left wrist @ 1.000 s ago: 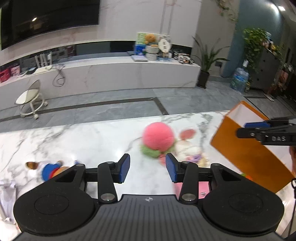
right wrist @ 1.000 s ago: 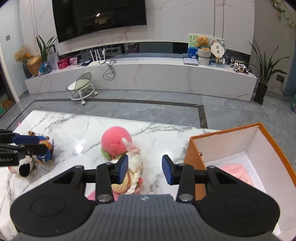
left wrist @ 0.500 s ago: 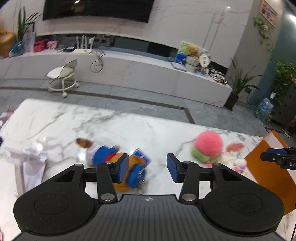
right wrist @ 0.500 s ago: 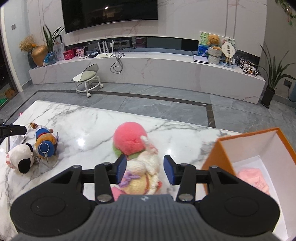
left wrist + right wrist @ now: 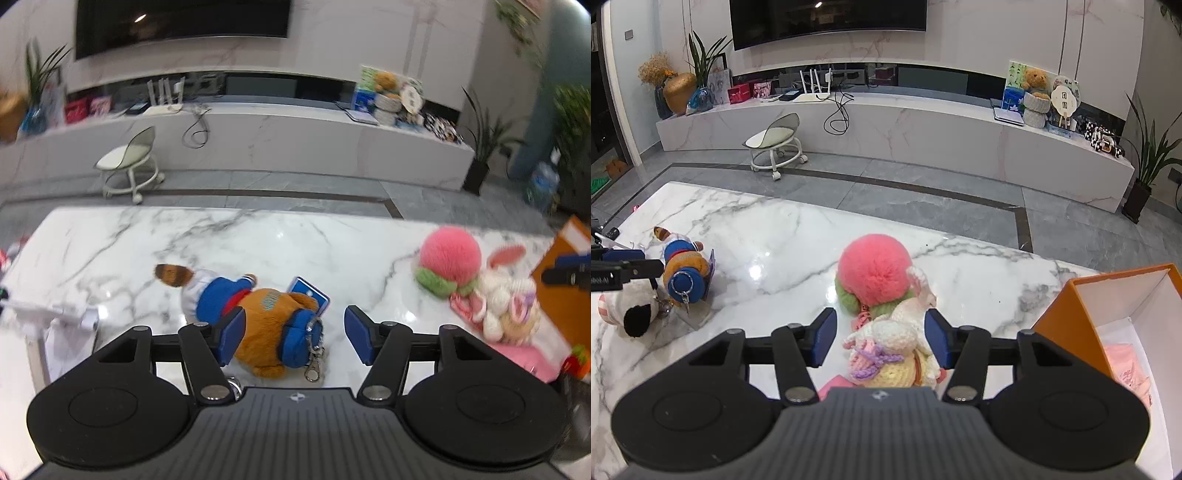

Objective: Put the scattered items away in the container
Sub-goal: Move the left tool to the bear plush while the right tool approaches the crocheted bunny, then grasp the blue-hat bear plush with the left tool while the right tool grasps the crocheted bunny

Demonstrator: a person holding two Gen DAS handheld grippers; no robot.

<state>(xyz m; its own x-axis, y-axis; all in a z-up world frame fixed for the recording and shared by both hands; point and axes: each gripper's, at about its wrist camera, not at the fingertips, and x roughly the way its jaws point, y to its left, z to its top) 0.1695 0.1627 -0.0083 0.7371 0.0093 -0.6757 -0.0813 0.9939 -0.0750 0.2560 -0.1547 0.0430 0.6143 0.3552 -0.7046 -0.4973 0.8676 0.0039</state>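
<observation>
Each claw faces its own toy, and the coming move turns on how those toys lie between the spread fingers.

The left gripper (image 5: 294,334) is spread wide and holds nothing. The brown bear plush (image 5: 258,317), dressed in blue with a metal clasp at its near end, lies directly ahead of it on the marble table (image 5: 258,240). Its near end sits between the two blue pads, closer to the left pad than the right, and no contact can be confirmed. The bear's long axis runs away from the claw and slants to its left, so the pads would close across its width rather than along its length.

The right gripper (image 5: 880,341) is also spread and empty. The crocheted bunny (image 5: 894,350) lies between its pads, with the body nearly filling the gap; whether the right pad touches it cannot be told. Its ear points forward and slightly right of the claw. The pink pom-pom plush (image 5: 873,269) rests just beyond the bunny, touching it or nearly so.

The orange box (image 5: 1108,314), the container, stands to the right of the right claw, open side up, with something pink already inside. It lies well apart from the left claw, so the right hand is clearly nearer to it. A white and black plush (image 5: 631,314) lies far to the left, beside the bear.

A likely next move is closing on the bunny, then a short carry rightward.
</observation>
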